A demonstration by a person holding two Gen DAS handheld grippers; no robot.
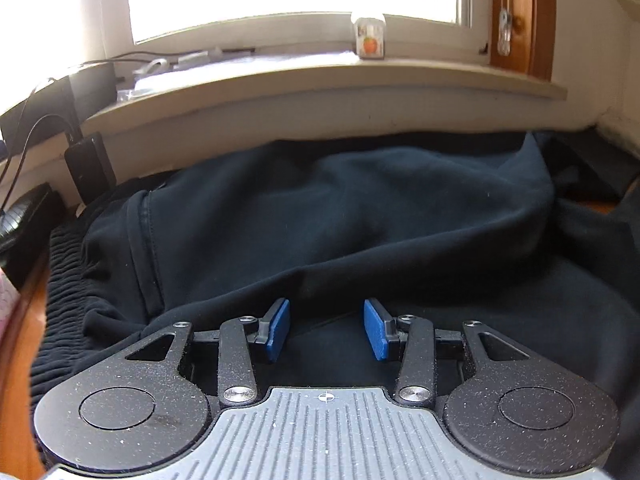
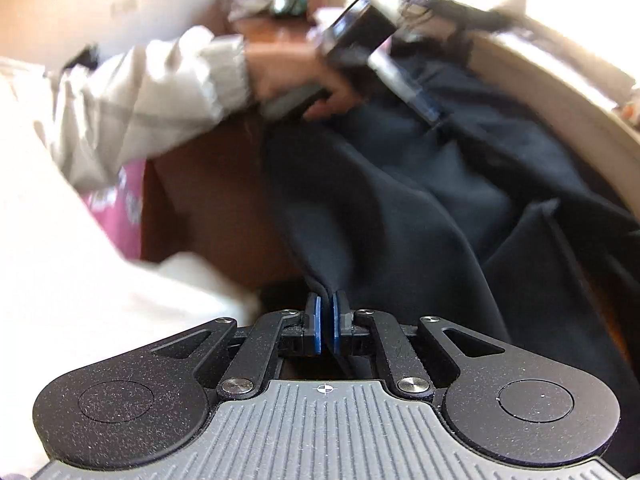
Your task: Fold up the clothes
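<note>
A dark navy sweatshirt [image 1: 360,208] lies crumpled across the wooden table below the window sill, its ribbed hem [image 1: 68,280] at the left. My left gripper [image 1: 326,308] is open just above the fabric, with nothing between its blue pads [image 1: 278,330]. In the right wrist view, my right gripper [image 2: 326,300] is shut on a pinched fold of the same sweatshirt [image 2: 420,208], and the cloth stretches away from the pads. A person's hand [image 2: 320,88] in a pale sleeve [image 2: 160,92] holds the left gripper [image 2: 430,110] over the far end, blurred.
The window sill [image 1: 320,76] carries a small jar [image 1: 370,38] and cables. A black charger [image 1: 90,168] leans at the left. The brown table edge [image 1: 20,360] shows at left. Pink cloth [image 2: 124,204] and white fabric [image 2: 80,300] lie left of the right gripper.
</note>
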